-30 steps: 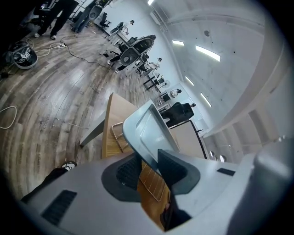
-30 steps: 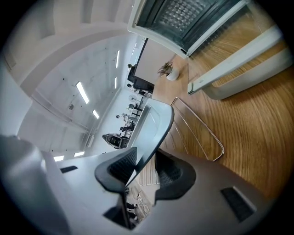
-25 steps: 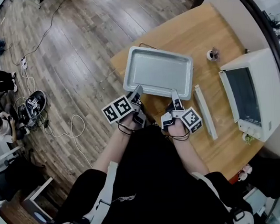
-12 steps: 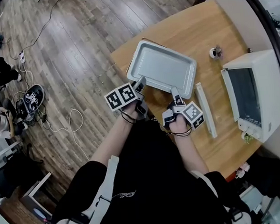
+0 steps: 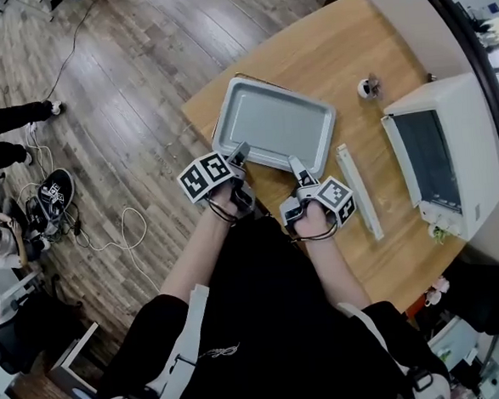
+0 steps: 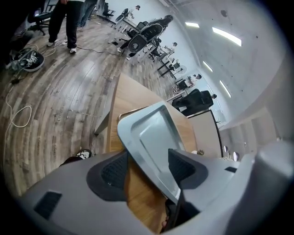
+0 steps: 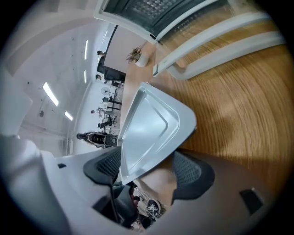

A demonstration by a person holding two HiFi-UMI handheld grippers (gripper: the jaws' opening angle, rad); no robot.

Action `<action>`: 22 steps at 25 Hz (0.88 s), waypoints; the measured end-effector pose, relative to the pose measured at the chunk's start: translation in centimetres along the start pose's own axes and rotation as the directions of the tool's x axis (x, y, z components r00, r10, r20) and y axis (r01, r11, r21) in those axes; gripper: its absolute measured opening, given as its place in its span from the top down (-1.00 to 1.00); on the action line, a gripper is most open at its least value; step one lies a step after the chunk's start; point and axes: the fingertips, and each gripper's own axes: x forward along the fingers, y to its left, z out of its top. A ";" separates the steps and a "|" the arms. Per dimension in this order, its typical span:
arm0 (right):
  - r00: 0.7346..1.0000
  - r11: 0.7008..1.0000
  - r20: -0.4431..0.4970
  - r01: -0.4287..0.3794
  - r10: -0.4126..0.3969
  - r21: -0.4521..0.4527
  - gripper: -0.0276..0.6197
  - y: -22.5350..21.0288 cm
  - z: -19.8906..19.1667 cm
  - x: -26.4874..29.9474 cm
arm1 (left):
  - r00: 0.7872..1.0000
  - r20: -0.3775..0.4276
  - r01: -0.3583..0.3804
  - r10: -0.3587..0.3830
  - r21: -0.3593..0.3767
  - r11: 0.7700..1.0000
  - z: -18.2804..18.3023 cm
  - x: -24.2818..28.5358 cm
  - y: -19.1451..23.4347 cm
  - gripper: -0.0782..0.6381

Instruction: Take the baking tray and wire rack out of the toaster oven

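The baking tray (image 5: 270, 125) is out of the toaster oven (image 5: 449, 129) and lies flat on the tabletop (image 5: 341, 51), well apart from the oven, with its near rim at the tabletop's edge by the person. That half of the task looks done. The left hand-held gripper (image 5: 238, 151) and the right hand-held gripper (image 5: 297, 165) have both just been opening. Each now stands with its jaws apart and the tray's near rim between the pads, not pinched. No wire rack shows anywhere on the tabletop, so it is probably yet to be fetched; whether it sits inside the oven cannot be told. Counted: one tray, one oven, two hand-held grippers, one long white bar (image 5: 356, 192) between tray and oven, no rack.
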 end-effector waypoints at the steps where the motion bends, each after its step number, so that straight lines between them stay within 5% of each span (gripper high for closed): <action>1: 1.000 1.000 -0.005 0.008 -0.008 0.000 -0.18 -0.3 -0.2 -0.1 | 1.000 -0.003 -0.002 0.002 -0.011 1.000 -0.1 0.0 0.2 0.05; 9: 1.000 0.994 -0.019 0.022 -0.024 -0.112 -0.12 -0.6 -1.0 -1.1 | 1.000 -0.030 -0.005 0.006 0.038 0.999 -0.5 -1.0 0.8 0.03; 16: 0.997 0.958 -0.006 0.077 -0.082 -0.276 0.36 -1.7 -1.2 -2.8 | 0.989 -0.147 0.016 0.026 0.277 0.961 -4.3 -1.9 0.1 0.04; 17: 0.996 0.950 -0.007 0.085 -0.092 -0.302 0.53 -1.9 -1.2 -3.1 | 0.984 -0.176 0.035 0.021 0.305 0.952 -5.1 -1.9 -0.1 0.13; 19: 0.994 0.926 -0.006 0.095 -0.105 -0.364 0.90 -2.3 -1.1 -3.9 | 0.973 -0.231 0.100 -0.018 0.345 0.933 -6.5 -1.9 -1.0 0.66; 22: 0.992 0.874 0.023 0.121 -0.126 -0.471 0.90 -3.1 -0.3 -5.1 | 0.952 -0.297 0.203 -0.078 0.417 0.886 -8.0 -1.5 -3.0 0.72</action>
